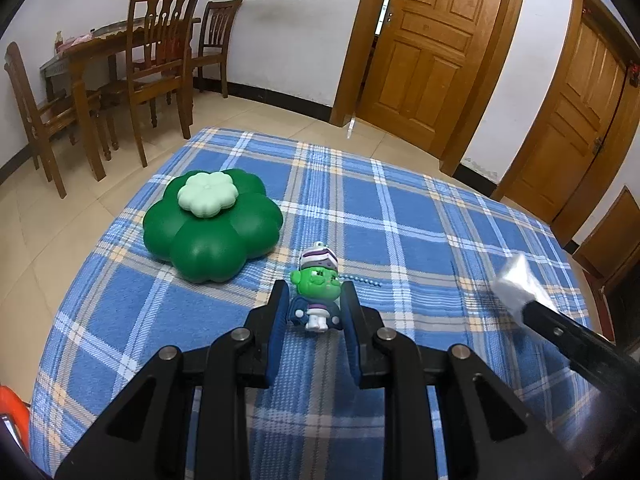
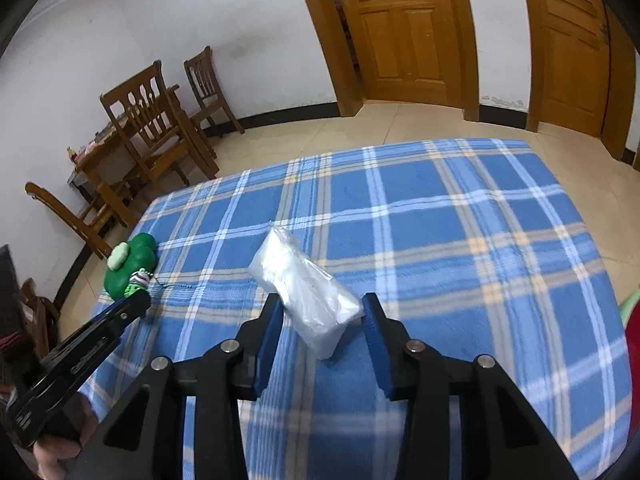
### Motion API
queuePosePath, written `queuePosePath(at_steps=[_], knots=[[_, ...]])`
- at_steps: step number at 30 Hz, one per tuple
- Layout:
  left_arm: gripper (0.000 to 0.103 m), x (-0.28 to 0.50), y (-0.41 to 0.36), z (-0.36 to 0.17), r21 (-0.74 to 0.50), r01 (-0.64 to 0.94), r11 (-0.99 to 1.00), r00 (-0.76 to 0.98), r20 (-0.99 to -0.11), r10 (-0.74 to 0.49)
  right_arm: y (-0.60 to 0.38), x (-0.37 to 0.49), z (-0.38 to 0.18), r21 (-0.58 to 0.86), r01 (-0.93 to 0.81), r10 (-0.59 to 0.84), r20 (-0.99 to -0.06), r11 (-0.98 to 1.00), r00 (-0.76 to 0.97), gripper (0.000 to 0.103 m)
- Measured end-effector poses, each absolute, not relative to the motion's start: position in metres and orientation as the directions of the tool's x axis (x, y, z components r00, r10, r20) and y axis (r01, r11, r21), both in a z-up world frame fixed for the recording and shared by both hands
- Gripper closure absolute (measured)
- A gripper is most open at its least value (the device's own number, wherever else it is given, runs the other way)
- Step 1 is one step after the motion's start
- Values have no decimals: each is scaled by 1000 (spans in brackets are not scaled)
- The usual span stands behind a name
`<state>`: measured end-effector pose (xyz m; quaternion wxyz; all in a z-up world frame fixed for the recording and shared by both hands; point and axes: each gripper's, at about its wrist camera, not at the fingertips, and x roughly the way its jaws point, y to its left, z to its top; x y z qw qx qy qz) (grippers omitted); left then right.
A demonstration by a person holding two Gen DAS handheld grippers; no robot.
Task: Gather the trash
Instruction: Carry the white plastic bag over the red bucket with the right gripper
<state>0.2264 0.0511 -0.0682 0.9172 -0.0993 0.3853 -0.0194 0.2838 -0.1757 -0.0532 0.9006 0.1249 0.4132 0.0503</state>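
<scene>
Your left gripper (image 1: 315, 308) holds the little green toy figure (image 1: 318, 286) tight, near you on the blue checked cloth (image 1: 400, 240). Your right gripper (image 2: 322, 322) has the clear crinkly plastic bag (image 2: 304, 284) between its half-closed fingers; whether they squeeze it, you cannot tell. Farther left sits the green clover-shaped box (image 1: 212, 224), lid on. Nothing is put away yet.

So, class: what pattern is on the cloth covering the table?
The cloth is blue plaid with white and beige stripes, clearest in the right wrist view.
</scene>
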Motion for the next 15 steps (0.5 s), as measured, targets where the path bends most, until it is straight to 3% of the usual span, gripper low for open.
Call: queuePosePath(at_steps=[15], knots=[[77, 224, 50, -65, -200, -35, 979, 712, -692, -116, -233, 201, -14, 267, 123, 95, -675, 956, 732, 60]])
